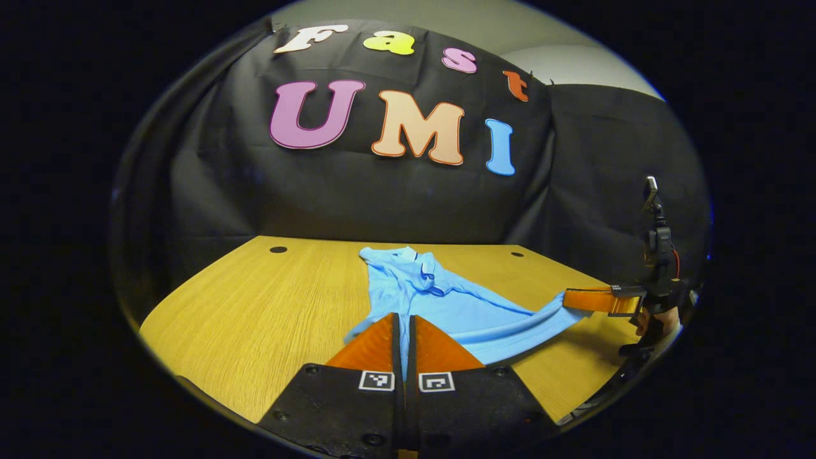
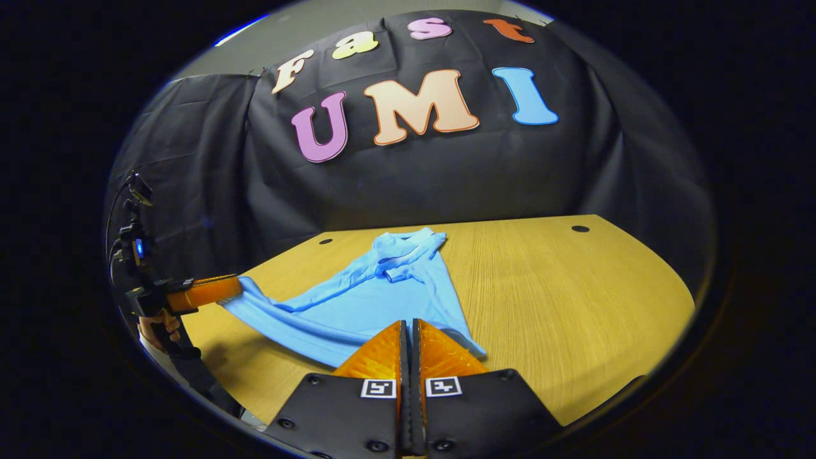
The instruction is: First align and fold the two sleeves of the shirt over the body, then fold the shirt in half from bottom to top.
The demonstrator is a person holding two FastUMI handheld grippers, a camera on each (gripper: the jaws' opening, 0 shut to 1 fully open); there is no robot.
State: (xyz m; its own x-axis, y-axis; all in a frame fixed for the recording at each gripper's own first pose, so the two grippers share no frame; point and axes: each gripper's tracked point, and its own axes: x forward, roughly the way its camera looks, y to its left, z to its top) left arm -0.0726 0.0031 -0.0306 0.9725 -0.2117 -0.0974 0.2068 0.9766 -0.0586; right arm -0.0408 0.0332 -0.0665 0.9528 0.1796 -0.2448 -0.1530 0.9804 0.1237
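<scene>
Light blue shirt (image 1: 446,299) lies on the wooden table (image 1: 255,306), collar end toward the booth wall, sleeves already lying folded in over the body near the collar (image 2: 408,248); hem end nearest the grippers, lifted off the table at both corners; left gripper (image 1: 403,325) clenched on one hem corner, both fingers pressed together with cloth pinched between; right gripper (image 2: 409,331) likewise clamped on the other hem corner, fabric running up from its closed fingers; in the right gripper view the left gripper's fingers (image 2: 213,290) show farther off with the hem stretched from them, a hand (image 2: 167,326) below holding the tool; in the left gripper view the right gripper's fingers (image 1: 590,299) show the same at the far side

Judged step: the bottom-to-top fold, just starting; to do it well: keep both grips tight and level, hold the hem taut between the two so it does not sag, carry both corners together up and over toward the collar, set the hem edge square on the shoulder line, lower before letting go so the tucked sleeves are not dragged out

Containers: none on the table; two small dark holes (image 1: 278,249) in the tabletop, nothing in them
</scene>
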